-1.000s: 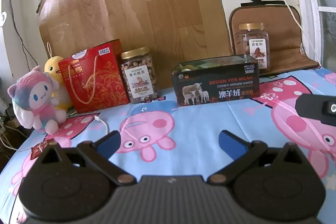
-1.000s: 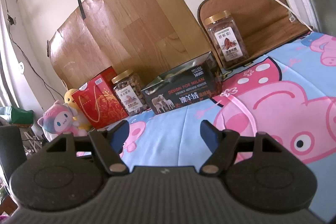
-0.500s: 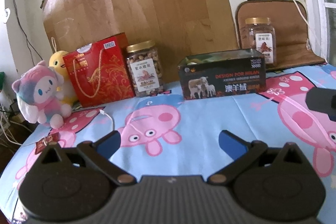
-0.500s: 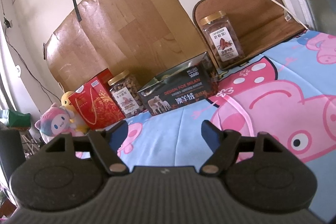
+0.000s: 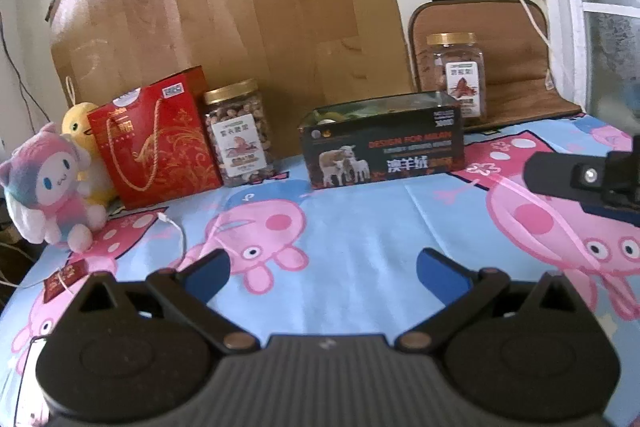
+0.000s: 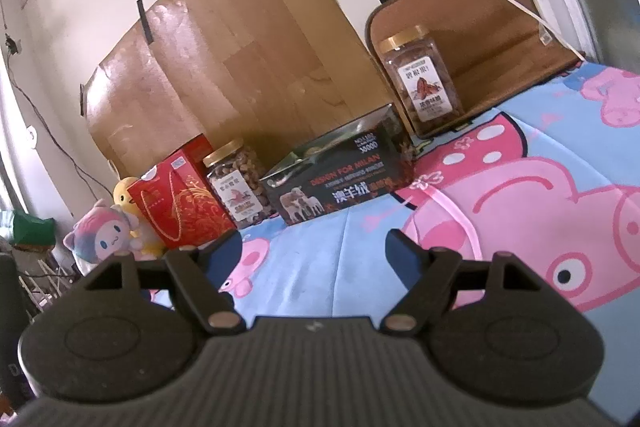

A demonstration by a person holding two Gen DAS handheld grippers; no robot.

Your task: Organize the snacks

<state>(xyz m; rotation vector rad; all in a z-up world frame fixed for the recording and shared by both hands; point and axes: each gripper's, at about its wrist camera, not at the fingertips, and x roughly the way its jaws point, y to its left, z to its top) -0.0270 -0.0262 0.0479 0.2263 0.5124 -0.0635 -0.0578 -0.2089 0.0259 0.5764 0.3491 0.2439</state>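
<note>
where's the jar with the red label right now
In the left wrist view the red-label jar stands upright at the far right of the bed, just behind the black box's right end, in front of the brown cushion.

Both wrist views face the dark box (image 5: 384, 143) (low, near).

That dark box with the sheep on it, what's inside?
The dark box is open-topped. Over its rim a few pale and greenish shapes show at the left end, too blurred to name. Its front wall hides everything lower down.
</note>
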